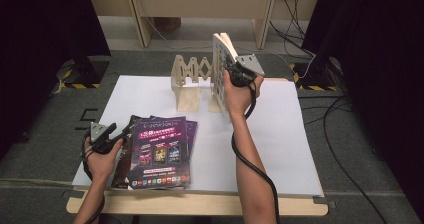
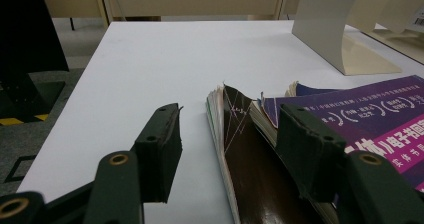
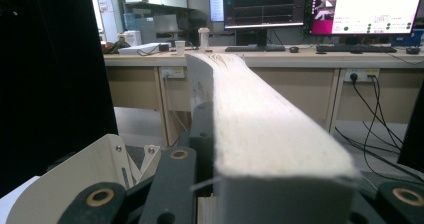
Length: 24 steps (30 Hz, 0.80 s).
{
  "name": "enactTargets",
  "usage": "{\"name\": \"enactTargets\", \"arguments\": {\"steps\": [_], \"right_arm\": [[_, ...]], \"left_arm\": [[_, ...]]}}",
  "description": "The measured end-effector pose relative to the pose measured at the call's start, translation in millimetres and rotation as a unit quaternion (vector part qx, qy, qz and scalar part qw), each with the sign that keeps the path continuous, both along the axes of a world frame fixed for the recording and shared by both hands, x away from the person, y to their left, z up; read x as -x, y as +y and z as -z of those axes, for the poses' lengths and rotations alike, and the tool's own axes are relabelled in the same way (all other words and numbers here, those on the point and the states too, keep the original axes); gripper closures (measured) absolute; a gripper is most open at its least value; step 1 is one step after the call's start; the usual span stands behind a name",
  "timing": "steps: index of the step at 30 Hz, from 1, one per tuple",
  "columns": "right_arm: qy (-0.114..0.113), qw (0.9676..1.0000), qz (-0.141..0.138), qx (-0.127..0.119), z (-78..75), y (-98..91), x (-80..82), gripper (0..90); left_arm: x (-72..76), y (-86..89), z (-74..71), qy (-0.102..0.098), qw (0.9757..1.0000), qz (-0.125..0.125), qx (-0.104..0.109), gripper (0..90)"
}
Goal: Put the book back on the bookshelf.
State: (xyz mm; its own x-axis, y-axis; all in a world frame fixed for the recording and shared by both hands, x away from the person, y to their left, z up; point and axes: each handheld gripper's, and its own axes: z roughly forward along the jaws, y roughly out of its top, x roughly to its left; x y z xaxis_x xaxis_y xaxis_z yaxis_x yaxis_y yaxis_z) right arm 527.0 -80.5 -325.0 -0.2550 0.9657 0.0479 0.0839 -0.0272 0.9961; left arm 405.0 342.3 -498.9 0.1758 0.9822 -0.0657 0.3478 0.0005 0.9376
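Right gripper [image 1: 234,70], upper centre of the high view, is clamped on a thick book [image 1: 220,74] and holds it upright on edge, just right of the wooden rack [image 1: 191,79] near the far edge of the white board [image 1: 280,134]. From the right gripper view the book's page block [image 3: 265,129] fills the gap between the jaws and runs away up the middle of the frame; the left jaw lies flat against its cover, the right jaw mostly hidden behind the pages at lower right. Whether the book's lower edge touches the board or the rack base cannot be told. Left gripper [image 1: 112,140], lower left of the high view, sits low at the left edge of the magazine stack [image 1: 160,151], jaws spread wide with nothing gripped. Left gripper view: the left pad [image 2: 161,149] rests over bare white board, apart from the stack; the right pad [image 2: 306,149] lies on or just over the purple top cover [image 2: 380,119]; the dark-covered magazine [image 2: 250,164] and its fanned page edges lie between the two, not pinched. Stack lies flat, lower left of centre on the board, well apart from the rack. Rack's end panel [image 2: 325,24] shows at upper right of the left gripper view. Desks with monitors [image 3: 320,6] stand across the top of the right gripper view.
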Motion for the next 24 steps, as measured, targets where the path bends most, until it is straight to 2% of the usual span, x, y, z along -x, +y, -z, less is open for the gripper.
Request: {"name": "enactTargets", "arguments": {"steps": [24], "right_arm": [[-0.001,1.0000,0.002,-0.002,-1.5,5.1,-10.5,74.7]], "left_arm": [[-0.2,0.1,0.0,0.001,1.0000,0.000,0.000,42.7]]}}
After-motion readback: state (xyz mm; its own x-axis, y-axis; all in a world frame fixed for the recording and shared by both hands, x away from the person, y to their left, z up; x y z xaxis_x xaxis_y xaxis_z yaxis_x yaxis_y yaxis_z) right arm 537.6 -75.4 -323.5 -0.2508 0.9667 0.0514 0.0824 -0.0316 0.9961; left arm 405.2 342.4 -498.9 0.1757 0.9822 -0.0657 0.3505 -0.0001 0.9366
